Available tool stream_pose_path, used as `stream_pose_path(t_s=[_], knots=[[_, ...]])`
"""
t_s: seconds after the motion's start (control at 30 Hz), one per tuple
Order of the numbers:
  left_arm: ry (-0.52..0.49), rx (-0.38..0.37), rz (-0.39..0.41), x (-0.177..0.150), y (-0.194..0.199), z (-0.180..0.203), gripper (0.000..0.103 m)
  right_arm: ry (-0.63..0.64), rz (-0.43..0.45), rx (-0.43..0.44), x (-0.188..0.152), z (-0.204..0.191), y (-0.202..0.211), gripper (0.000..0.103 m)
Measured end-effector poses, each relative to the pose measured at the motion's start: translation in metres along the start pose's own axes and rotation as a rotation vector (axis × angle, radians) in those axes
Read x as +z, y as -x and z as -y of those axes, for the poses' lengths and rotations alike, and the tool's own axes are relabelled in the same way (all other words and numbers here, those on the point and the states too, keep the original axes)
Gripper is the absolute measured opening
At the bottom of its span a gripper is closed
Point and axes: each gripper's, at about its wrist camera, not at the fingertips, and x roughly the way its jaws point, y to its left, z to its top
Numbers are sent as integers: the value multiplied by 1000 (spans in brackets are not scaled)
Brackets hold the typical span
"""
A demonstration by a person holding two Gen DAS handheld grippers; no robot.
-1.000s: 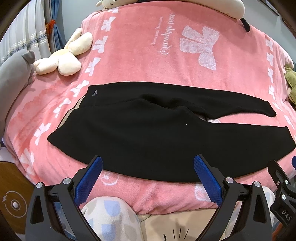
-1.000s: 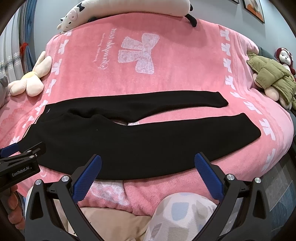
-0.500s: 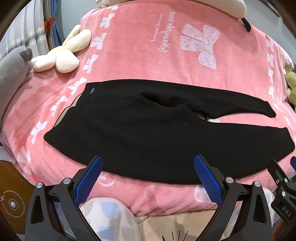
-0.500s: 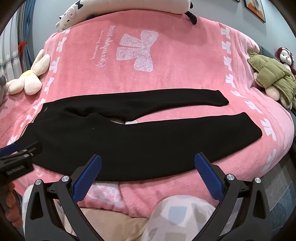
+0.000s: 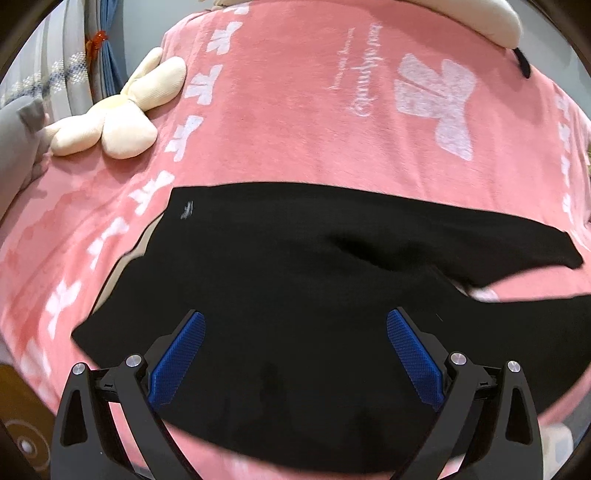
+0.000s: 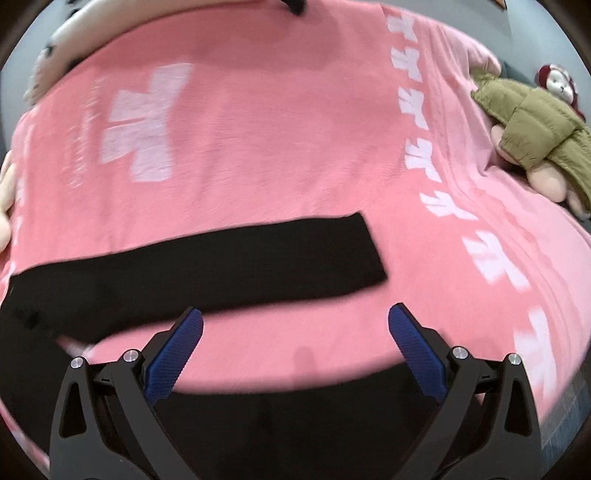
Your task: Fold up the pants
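Note:
Black pants (image 5: 295, 280) lie flat on a pink blanket (image 5: 295, 129), waist to the left, two legs running right. My left gripper (image 5: 295, 354) is open over the near hip and upper leg of the pants, blue pads apart. My right gripper (image 6: 295, 350) is open above the near leg (image 6: 295, 424), with the far leg (image 6: 221, 266) lying ahead of it. Neither gripper holds cloth.
A cream plush toy (image 5: 118, 122) lies at the blanket's left edge. A long white plush (image 5: 491, 18) lies along the far edge. A doll in an olive jacket (image 6: 535, 136) lies at the right. The near edge of the bed is under both grippers.
Both grippers have moved forward and down over the pants. The right one has also swung right, toward the leg ends. Both stay open.

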Motion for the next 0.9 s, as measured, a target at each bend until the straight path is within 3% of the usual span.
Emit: stream_pose_path(t_s=[0.1,0.23,0.37,0.47,0.53,0.6,0.63,0.7,0.77,0.8,0.87,0.9], knots=[[38,-18,-14,24,-32,-15,97,-50,-50,7,34,29,-59,98],[131,-15,-14,61,-78,-49,97,-19,-84,-15,59,35,-111,98],[160,69,26,96,-110,-84,97,-11,-177,7,71,29,-155,98],[150,139,10,124,-142,-116,97,24,-207,-5,71,22,-167,98],[176,184,-8,138,-160,-137,97,32,-203,13,73,20,-166,82],[218,172,-57,152,-185,-161,97,17,-215,38,74,21,-166,62],[251,163,-103,157,-202,-173,97,14,-216,40,73,21,-165,58],[315,150,-192,159,-231,-190,95,11,-216,50,71,19,-163,36],[381,112,-267,156,-254,-202,82,-6,-210,52,70,21,-160,21],[389,109,-271,156,-258,-204,82,-12,-204,57,70,21,-157,14],[332,94,-241,160,-251,-196,59,-15,-183,61,69,20,-147,11],[316,46,-249,160,-246,-192,29,-16,-176,66,69,20,-142,10]])
